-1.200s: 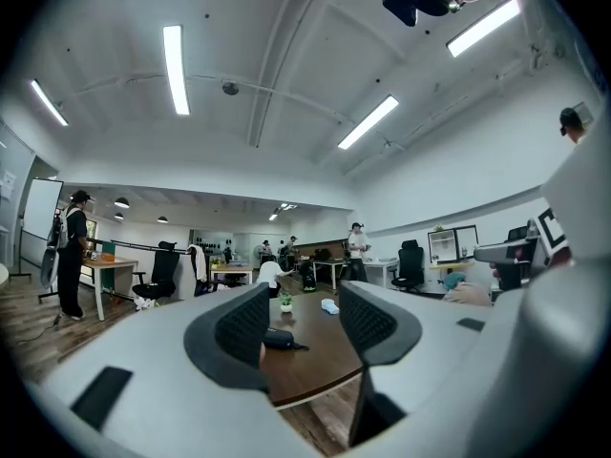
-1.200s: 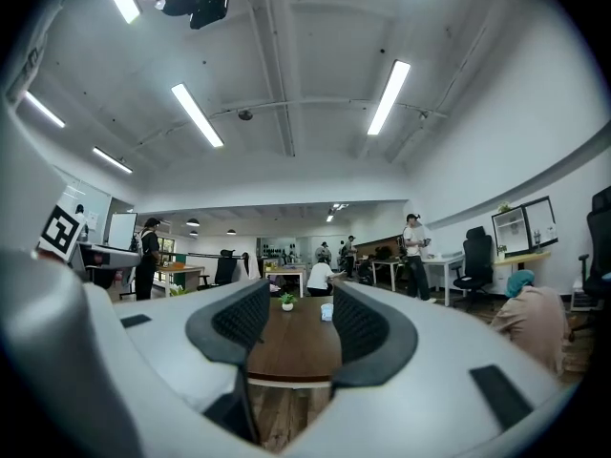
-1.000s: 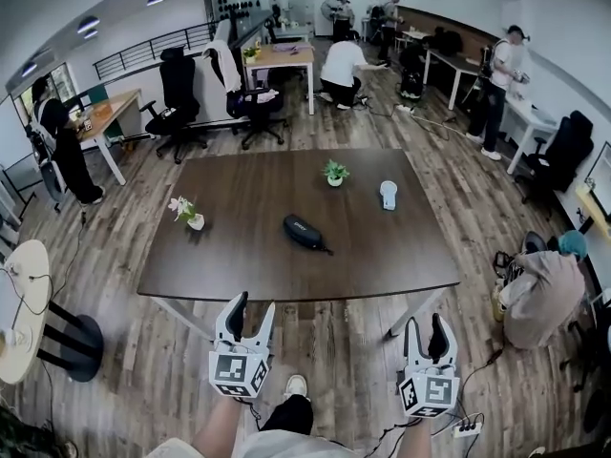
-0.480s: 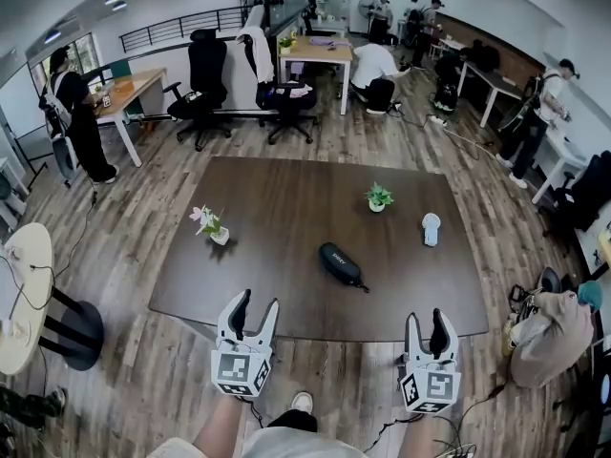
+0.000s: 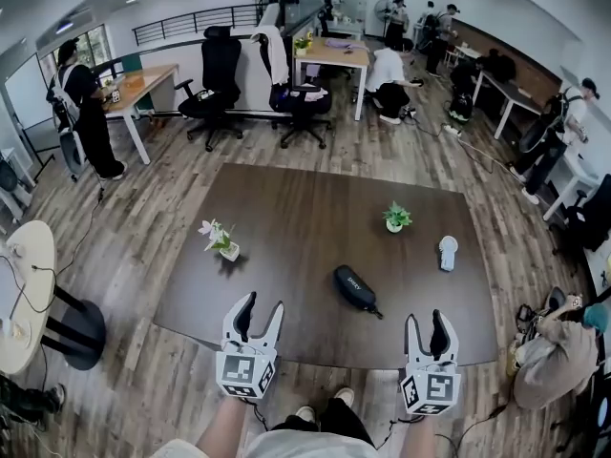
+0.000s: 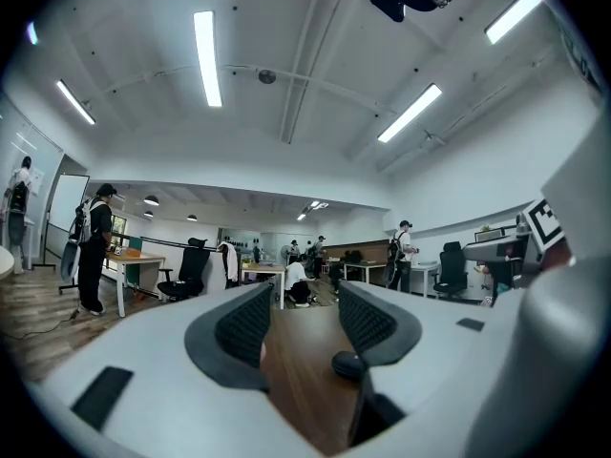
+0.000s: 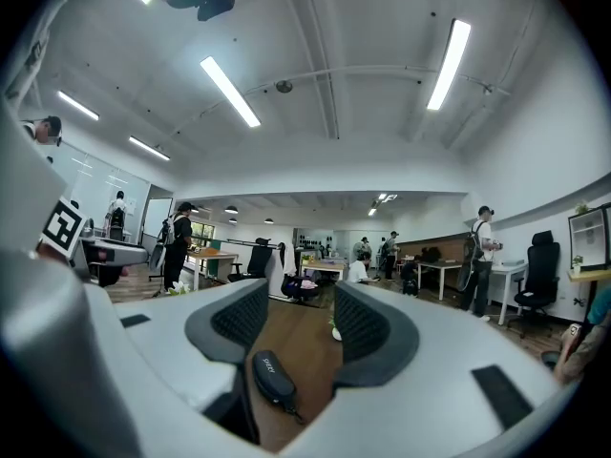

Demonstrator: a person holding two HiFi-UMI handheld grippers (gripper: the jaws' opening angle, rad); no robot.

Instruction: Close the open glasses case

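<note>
Fingers [image 6: 243,327] on the left gripper [image 5: 261,305] stand partly apart with nothing held between them. The right gripper [image 5: 426,319] has its fingers [image 7: 239,318] parted as well and is also empty. Both point level across the near edge of the tabletop [image 5: 286,198].

One glasses case [image 5: 355,287] lies flat on the near half of that tabletop, right of the middle. It is ahead of both grippers, nearer the right one, and touches neither. It is dark and oblong and looks shut from the head view. In that view its long axis runs from far left to near right, with a short cord trailing off the near right end. The right gripper view shows it low in the gap between the fingers [image 7: 270,375].

Two small potted plants share the dark brown wooden surface: a flowering one [image 5: 218,239] to the far left of the case and a green one [image 5: 396,218] beyond it. One small white object [image 5: 447,251] sits toward the right edge, well apart from the case.

Round about is an open office with a wood-plank floor [image 5: 143,256], desks, black chairs and several people.
</note>
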